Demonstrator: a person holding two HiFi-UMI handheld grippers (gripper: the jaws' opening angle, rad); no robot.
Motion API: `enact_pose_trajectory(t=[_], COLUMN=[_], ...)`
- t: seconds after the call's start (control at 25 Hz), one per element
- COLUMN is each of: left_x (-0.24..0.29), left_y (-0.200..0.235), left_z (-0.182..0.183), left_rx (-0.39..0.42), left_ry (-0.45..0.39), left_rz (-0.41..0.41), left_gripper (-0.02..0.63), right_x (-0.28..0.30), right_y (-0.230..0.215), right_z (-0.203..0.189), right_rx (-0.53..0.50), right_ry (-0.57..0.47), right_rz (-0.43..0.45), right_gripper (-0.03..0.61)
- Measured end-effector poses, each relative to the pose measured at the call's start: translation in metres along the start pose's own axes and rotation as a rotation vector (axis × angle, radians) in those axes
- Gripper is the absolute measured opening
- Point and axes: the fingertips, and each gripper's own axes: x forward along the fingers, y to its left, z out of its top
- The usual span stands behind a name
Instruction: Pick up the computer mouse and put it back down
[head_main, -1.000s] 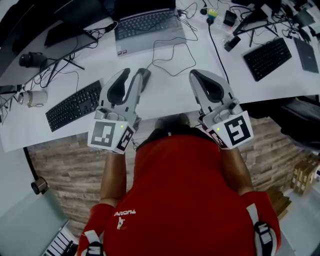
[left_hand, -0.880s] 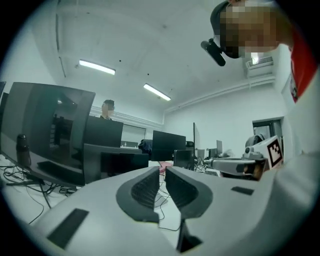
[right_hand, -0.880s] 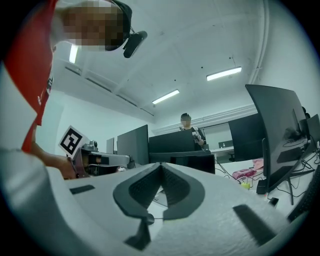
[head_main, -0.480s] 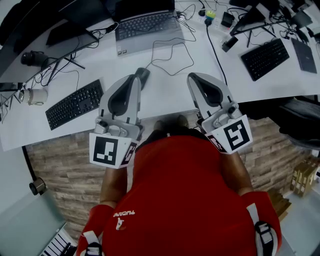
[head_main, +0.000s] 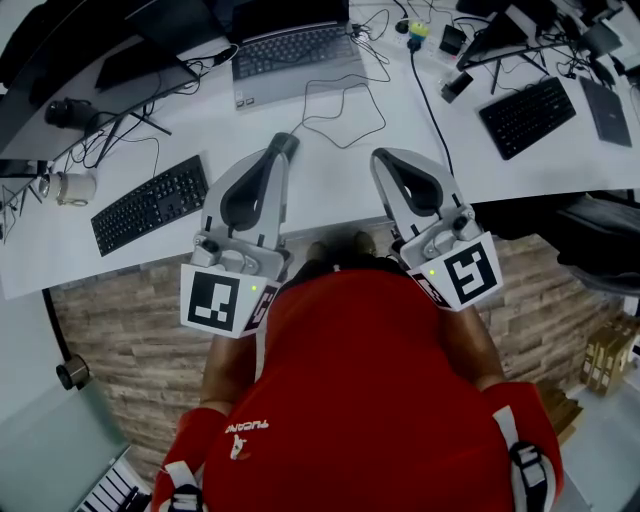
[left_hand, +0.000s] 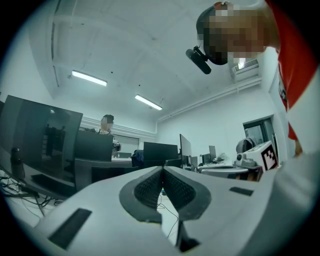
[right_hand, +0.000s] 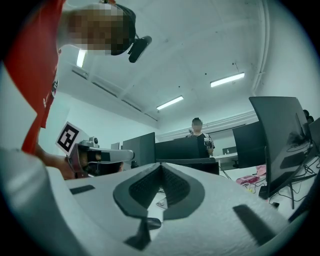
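The dark computer mouse (head_main: 284, 143) lies on the white desk (head_main: 330, 190), its cable looping back towards the laptop. My left gripper (head_main: 277, 160) is held level over the desk with its tip just short of the mouse, covering the mouse's near end. Its jaws are shut with nothing between them; the left gripper view shows only the pads (left_hand: 150, 187) pressed together and a strip of cable below. My right gripper (head_main: 383, 158) hovers to the right, also shut and empty. The mouse (right_hand: 152, 223) shows low in the right gripper view.
A grey laptop (head_main: 295, 50) sits at the back of the desk. A black keyboard (head_main: 150, 205) and a mug (head_main: 70, 187) are at the left, another keyboard (head_main: 540, 115) at the right. Cables (head_main: 345, 105) trail across the middle. Monitors (left_hand: 40, 140) stand beyond.
The left gripper's jaws have closed with nothing between them, and the gripper has lifted a little. The mouse stays on the desk. The right gripper has shifted only slightly.
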Motion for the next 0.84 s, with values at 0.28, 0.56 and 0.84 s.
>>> enact_pose_trajectory(t=[0.28, 0.56, 0.84], left_x=[-0.0021, -0.0022, -0.0004], left_y=[-0.0055, -0.0084, -0.0053], left_z=[-0.0007, -0.0021, -0.0033], left_rx=[0.002, -0.005, -0.009], left_ry=[0.002, 0.005, 0.005], left_rz=[-0.008, -0.019, -0.018], left_gripper=[0.011, 0.011, 0.011], right_x=[-0.0041, -0.0061, -0.0035], right_y=[0.0015, 0.0007, -0.0008], right_z=[0.0003, -0.0006, -0.0009], right_rx=[0.005, 0.004, 0.003], right_ry=[-0.002, 0.001, -0.001], right_rz=[-0.007, -0.016, -0.020], right_gripper=[0.003, 0.003, 0.003])
